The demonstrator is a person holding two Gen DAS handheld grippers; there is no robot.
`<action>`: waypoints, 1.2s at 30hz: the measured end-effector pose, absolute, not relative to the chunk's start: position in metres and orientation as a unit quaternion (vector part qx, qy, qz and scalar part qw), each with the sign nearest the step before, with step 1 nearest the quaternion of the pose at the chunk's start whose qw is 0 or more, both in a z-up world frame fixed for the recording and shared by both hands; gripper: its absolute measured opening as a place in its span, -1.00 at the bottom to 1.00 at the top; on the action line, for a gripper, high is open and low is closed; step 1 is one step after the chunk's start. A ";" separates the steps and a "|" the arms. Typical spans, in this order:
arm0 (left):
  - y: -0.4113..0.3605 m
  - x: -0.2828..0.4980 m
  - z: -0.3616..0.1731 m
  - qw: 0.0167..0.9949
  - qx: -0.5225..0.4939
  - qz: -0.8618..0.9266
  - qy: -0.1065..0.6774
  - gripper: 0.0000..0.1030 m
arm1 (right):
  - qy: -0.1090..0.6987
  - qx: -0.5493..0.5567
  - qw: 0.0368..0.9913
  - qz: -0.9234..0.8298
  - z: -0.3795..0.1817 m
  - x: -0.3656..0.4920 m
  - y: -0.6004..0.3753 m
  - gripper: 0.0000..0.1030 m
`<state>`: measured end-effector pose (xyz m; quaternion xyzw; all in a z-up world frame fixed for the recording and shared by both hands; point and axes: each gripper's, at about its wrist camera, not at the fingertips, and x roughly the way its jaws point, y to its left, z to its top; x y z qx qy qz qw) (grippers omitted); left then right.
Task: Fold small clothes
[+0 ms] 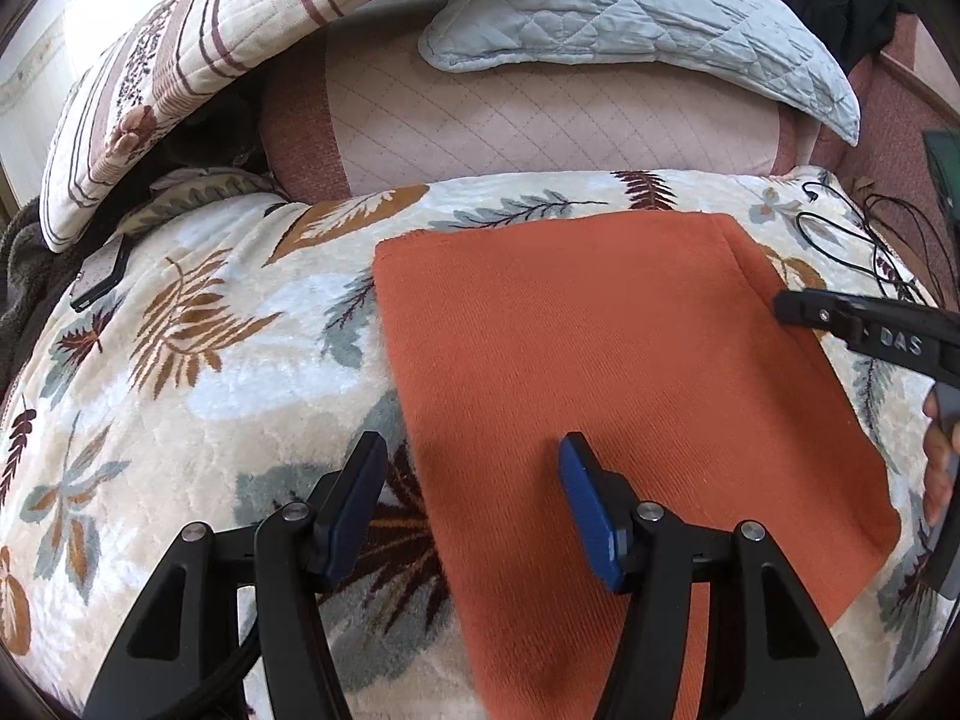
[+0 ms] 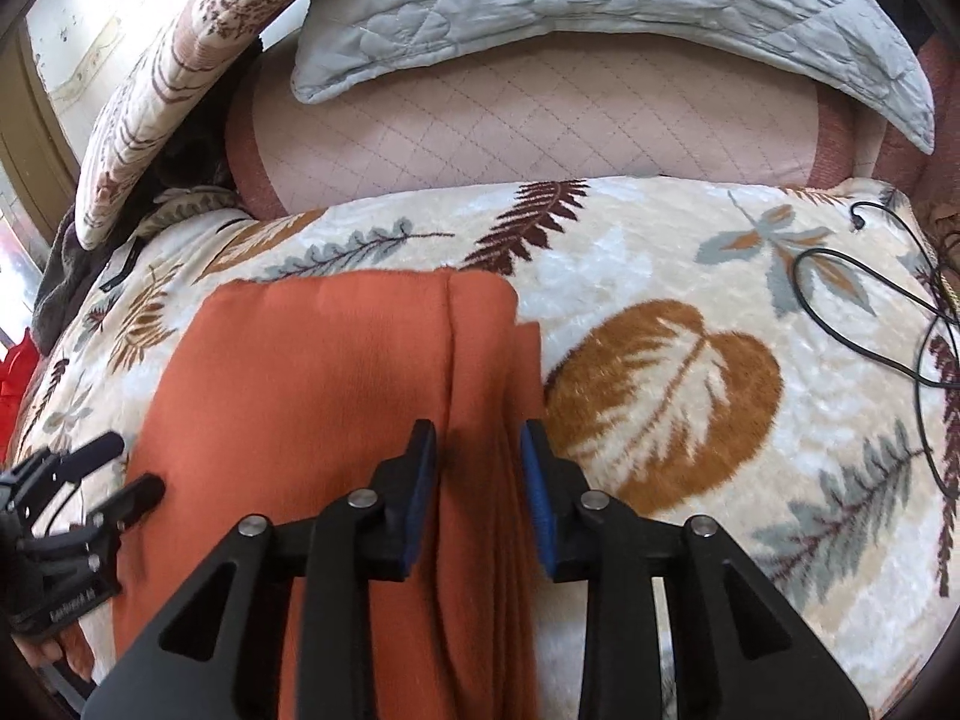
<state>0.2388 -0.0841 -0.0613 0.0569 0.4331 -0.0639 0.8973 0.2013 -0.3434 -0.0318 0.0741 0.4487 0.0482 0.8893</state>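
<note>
An orange knit garment (image 1: 600,360) lies folded into a flat rectangle on a leaf-patterned blanket (image 1: 180,372). My left gripper (image 1: 474,456) is open and straddles the garment's left edge, one finger over the blanket and the other over the cloth. In the right wrist view the same orange garment (image 2: 324,396) shows stacked folds along its right edge. My right gripper (image 2: 478,450) hovers over that edge, jaws apart, with the folds lying between its pads unpinched. A finger of the right gripper (image 1: 840,318) reaches in at the garment's right side. The left gripper (image 2: 120,471) shows at the garment's left.
Behind the blanket are a pink quilted cushion (image 1: 540,126), a blue-grey quilted pillow (image 1: 630,18) and a striped floral quilt (image 1: 180,60). A black cable (image 2: 858,306) loops on the blanket at right. A phone (image 1: 99,279) lies at the far left, and something red (image 2: 12,372) sits beyond the blanket's edge.
</note>
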 end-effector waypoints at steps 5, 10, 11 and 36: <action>-0.067 0.227 -0.060 0.893 0.016 -0.079 0.444 0.55 | 0.451 0.137 0.879 0.066 -0.033 0.176 -0.363 0.23; -0.048 0.228 -0.068 0.878 -0.061 -0.096 0.466 0.57 | 0.464 0.220 0.854 0.081 -0.048 0.165 -0.384 0.28; -0.046 0.228 -0.069 0.875 -0.075 -0.099 0.469 0.57 | 0.466 0.231 0.850 0.082 -0.052 0.165 -0.386 0.27; -0.072 0.248 -0.079 0.867 -0.085 -0.135 0.472 -0.54 | 0.469 0.185 0.856 0.117 -0.058 0.175 -0.336 -0.52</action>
